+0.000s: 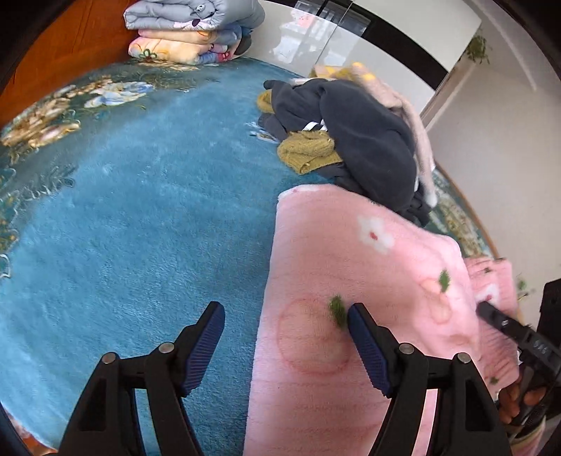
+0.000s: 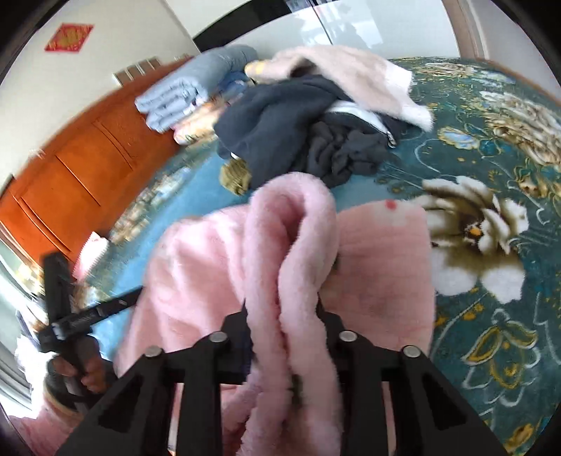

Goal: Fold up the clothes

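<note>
The left hand-held gripper (image 1: 285,324) hangs wide open above the bed, gripping nothing. Its left finger is over the bare blue blanket (image 1: 133,224) that covers the bed, and its right finger (image 1: 364,343) lies over the left part of the pink fleece garment (image 1: 368,280), close to a small green mark on the fabric. Whether that finger touches the fleece cannot be told.

The right hand-held gripper (image 2: 284,312) is closed on a thick rolled fold of the same pink fleece garment (image 2: 291,245). The fold rises between the two fingers and hides their tips, and the rest of the garment spreads flat on the bed beneath it, printed with white flowers and faint red circles. In the left wrist view the right hand-held gripper appears at the right edge, with the pink fabric bunched against it.

Beyond the pink garment, toward the far side of the bed, a loose pile of clothes (image 1: 354,136) lies in a heap: dark navy pieces, an olive knitted piece (image 1: 308,151) at its near left, and a pale pink fluffy piece (image 2: 354,77) draped over the top. The pile touches the far edge of the pink garment.

At the far left corner of the bed, against the orange wooden headboard (image 2: 70,175), stands a stack of folded quilts (image 1: 189,31), a grey-blue one on top of floral ones. The blanket's border carries large flower patterns (image 2: 473,231) on dark teal.
</note>
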Available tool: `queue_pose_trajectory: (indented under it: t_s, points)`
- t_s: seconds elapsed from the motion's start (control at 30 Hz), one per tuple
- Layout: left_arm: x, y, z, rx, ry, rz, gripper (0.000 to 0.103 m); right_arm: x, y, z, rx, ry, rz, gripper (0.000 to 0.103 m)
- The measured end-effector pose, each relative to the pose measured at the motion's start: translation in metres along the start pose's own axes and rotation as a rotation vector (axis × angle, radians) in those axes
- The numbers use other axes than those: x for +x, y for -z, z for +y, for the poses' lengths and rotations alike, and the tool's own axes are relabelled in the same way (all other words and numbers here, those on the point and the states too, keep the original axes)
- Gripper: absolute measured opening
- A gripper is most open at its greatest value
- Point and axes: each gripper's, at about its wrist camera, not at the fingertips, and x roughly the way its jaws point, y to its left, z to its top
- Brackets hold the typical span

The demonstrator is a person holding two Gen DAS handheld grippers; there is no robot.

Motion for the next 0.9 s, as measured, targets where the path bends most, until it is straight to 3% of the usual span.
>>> queue_pose_trajectory:
  t_s: [0.07,0.17,0.3,0.37,0.4,0.5,0.63,0.7,0.77,0.9]
  points:
    - [0.0,0.0,0.004,-0.009,0.025,-0.001,0.076,-0.029,-0.007,-0.01,0.067,-0.119,-0.088,0.025]
    - [0.003,0.0,0.008,-0.022,0.057,0.005,0.077,-0.044,-0.01,-0.031,0.134,-0.117,-0.123,0.025]
    - [0.013,-0.001,0.009,-0.03,0.06,0.035,0.077,-0.003,0.004,-0.074,0.305,0.0,0.057,0.026]
    - [0.011,-0.002,0.01,-0.034,0.058,0.03,0.077,0.001,0.008,-0.083,0.348,-0.017,0.072,0.028]
    - [0.007,-0.003,0.01,-0.032,0.051,0.02,0.077,-0.004,0.006,-0.083,0.344,-0.021,0.059,0.034]
    - [-0.006,-0.012,0.006,-0.02,0.048,-0.023,0.077,-0.038,-0.002,-0.075,0.282,0.035,-0.068,0.05]
    - [-0.021,-0.025,-0.019,0.049,0.086,-0.068,0.077,-0.073,-0.009,-0.044,0.137,0.161,-0.241,0.051]
    - [-0.019,-0.026,-0.043,0.122,0.119,-0.063,0.077,-0.069,-0.008,-0.016,0.01,0.08,-0.212,0.053]
    - [-0.013,-0.022,-0.062,0.19,0.138,-0.044,0.077,-0.047,-0.006,0.005,-0.086,-0.008,-0.114,0.058]
    - [0.008,-0.009,-0.067,0.238,0.131,0.035,0.078,-0.019,0.0,0.012,-0.158,0.119,-0.009,0.058]
